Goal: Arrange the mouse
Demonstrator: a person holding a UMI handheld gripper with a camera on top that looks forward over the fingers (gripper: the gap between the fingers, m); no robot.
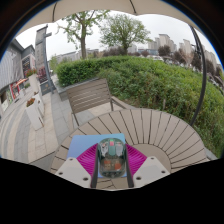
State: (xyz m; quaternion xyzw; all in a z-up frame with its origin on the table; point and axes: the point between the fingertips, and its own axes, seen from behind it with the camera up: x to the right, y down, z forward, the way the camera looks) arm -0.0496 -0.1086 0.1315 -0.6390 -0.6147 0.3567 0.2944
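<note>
A see-through computer mouse (pixel 111 157) with coloured parts showing inside sits between my gripper's (pixel 112 166) fingers. Both pink pads (pixel 88 160) press on its sides, so the gripper is shut on it. A blue mouse mat (pixel 84 146) lies under and just beyond the mouse on a round table (pixel 150 125) of wooden slats. I cannot tell whether the mouse touches the mat or hangs just above it.
A wooden bench (pixel 90 97) stands beyond the table on a paved terrace. A white chair-like object (pixel 35 112) stands to the left. A hedge (pixel 85 68) and a grassy slope (pixel 165 85) lie behind, with trees and buildings far off.
</note>
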